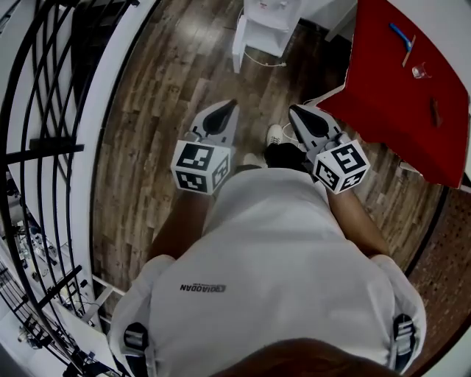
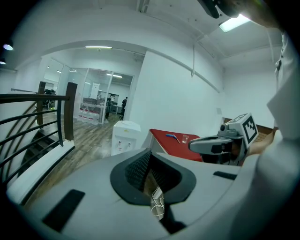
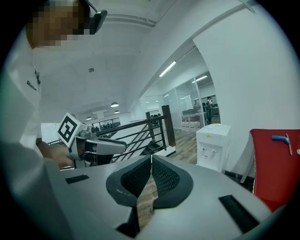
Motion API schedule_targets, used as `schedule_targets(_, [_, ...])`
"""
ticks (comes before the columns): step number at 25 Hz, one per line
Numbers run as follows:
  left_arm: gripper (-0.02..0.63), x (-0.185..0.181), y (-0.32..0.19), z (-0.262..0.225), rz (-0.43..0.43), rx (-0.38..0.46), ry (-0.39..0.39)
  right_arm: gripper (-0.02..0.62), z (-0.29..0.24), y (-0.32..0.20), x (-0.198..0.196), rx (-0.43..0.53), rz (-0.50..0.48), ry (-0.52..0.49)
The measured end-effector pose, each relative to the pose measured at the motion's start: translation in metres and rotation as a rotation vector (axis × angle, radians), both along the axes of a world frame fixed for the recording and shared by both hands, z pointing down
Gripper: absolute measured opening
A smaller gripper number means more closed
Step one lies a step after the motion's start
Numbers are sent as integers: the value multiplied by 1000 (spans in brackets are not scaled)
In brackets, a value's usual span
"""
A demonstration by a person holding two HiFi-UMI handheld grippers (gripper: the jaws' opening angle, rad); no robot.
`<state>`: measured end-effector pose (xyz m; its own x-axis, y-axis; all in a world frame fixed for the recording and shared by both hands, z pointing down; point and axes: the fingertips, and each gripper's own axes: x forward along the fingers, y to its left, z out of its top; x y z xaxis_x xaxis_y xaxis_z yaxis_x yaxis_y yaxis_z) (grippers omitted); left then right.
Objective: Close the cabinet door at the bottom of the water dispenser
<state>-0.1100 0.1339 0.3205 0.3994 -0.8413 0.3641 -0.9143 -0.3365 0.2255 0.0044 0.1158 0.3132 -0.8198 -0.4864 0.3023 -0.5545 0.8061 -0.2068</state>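
Note:
The white water dispenser (image 1: 269, 18) stands on the wood floor ahead of me, at the top of the head view. A white door panel (image 1: 238, 43) stands out from its lower left side. Both grippers are held in front of my body, well short of it. My left gripper (image 1: 229, 105) points toward it with jaws together and nothing between them. My right gripper (image 1: 295, 111) does the same beside it. The dispenser (image 2: 123, 137) appears small and distant in the left gripper view, past my left gripper (image 2: 150, 152). Its lower part is hidden behind my right gripper (image 3: 151, 158) in the right gripper view.
A red table (image 1: 401, 85) stands to the right of the dispenser, carrying a blue tool (image 1: 401, 34) and a small clear cup (image 1: 419, 71). A black stair railing (image 1: 44, 110) with a white curb runs along the left. A white cord (image 1: 265, 62) lies on the floor by the dispenser.

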Motion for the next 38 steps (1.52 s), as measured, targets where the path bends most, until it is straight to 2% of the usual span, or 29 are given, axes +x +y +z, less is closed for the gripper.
schedule_targets(10, [-5,-21,-8,15,-55,-43,1,23,11,-18,-26,-32,-57,-4])
schedule_targets(20, [-5,-28,-46,16,-57,-60,-17,23,15,-55,-37,-55,-71,-19])
schedule_targets(38, [-5,-17,-175,17,-26,-90,-107,23,25,-191,-24,-102,-14,-90])
